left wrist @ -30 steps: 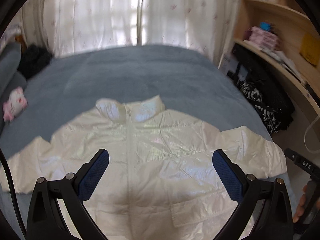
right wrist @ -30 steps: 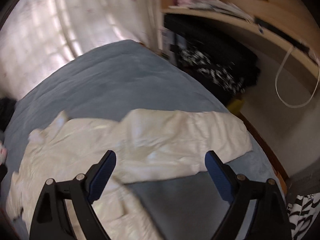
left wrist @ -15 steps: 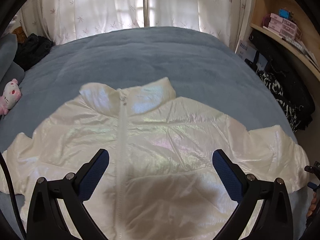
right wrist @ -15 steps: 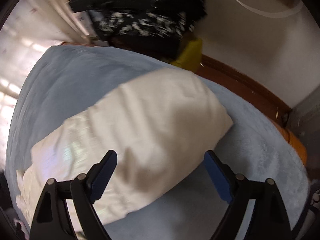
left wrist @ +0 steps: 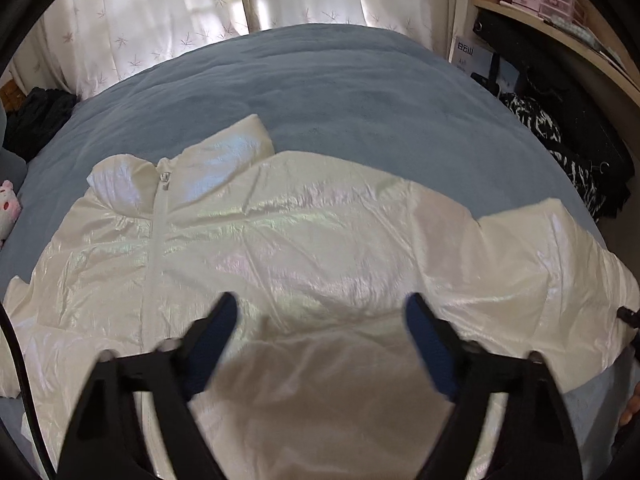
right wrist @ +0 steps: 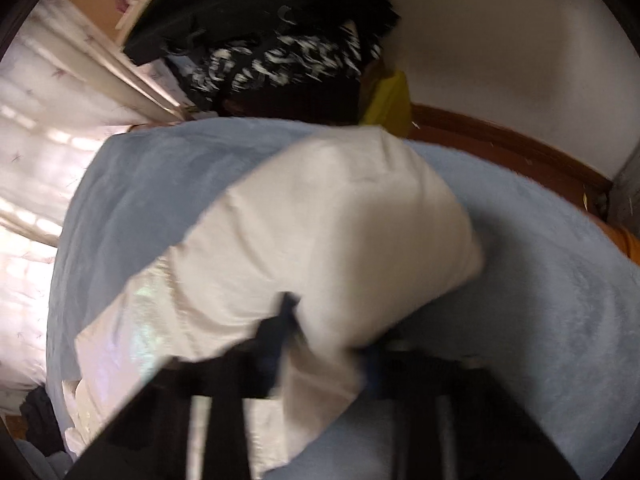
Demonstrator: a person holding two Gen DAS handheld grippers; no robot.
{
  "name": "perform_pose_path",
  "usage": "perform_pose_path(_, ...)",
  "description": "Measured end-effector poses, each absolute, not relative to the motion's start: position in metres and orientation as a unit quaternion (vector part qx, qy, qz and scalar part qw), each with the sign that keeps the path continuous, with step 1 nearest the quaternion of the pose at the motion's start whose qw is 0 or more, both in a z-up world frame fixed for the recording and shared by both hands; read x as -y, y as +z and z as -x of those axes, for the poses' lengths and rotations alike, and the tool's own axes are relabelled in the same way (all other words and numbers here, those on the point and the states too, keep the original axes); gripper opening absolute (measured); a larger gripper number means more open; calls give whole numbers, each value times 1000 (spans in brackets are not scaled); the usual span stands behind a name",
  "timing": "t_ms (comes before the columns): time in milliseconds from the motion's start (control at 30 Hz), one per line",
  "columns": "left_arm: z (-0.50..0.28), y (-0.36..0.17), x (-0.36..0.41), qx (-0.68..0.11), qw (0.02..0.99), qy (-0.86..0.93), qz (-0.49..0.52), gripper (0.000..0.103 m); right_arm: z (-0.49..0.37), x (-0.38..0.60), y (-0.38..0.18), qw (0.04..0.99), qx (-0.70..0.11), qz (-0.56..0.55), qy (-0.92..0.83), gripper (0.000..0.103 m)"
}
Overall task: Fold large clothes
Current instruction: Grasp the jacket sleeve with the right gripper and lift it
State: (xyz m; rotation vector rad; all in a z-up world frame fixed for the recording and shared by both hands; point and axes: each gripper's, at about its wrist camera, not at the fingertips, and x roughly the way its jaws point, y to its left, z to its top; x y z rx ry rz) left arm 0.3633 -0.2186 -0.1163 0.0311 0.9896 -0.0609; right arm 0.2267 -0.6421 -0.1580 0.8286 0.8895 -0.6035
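Observation:
A shiny white zip-up jacket (left wrist: 280, 248) lies spread front-up on a blue-grey bed (left wrist: 320, 92), collar toward the window. My left gripper (left wrist: 320, 320) is open just above the jacket's body, right of the zipper, its jaws narrower than before. In the right wrist view the jacket's sleeve (right wrist: 328, 224) lies near the bed's edge. My right gripper (right wrist: 324, 332) is closing around the sleeve's cuff end, with fabric between its blurred jaws.
White curtains (left wrist: 200, 8) hang behind the bed. Dark clothes and bags (left wrist: 560, 128) pile beside the bed on the right, under wooden shelves (left wrist: 560, 20). A pink plush toy (left wrist: 8, 204) sits at the left. A wooden bed frame (right wrist: 520, 148) borders the bed's edge.
The left gripper moved forward over the jacket and its jaws narrowed. The right gripper swung down to the sleeve end and closed on it.

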Motion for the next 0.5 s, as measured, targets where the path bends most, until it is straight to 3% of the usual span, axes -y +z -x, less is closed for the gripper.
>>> perform_pose_path(67, -358, -111, 213, -474, 880, -39, -10, 55, -231, 634, -142, 795, -395, -367, -279, 10)
perform_pose_path(133, -352, -104, 203, -467, 883, -37, -13, 48, -234, 617, -118, 822, -366, -349, -261, 9)
perform_pose_path(500, -301, -48, 69, -434, 900, 23, 32, 48, -246, 392, 35, 952, -277, -130, 5, 9)
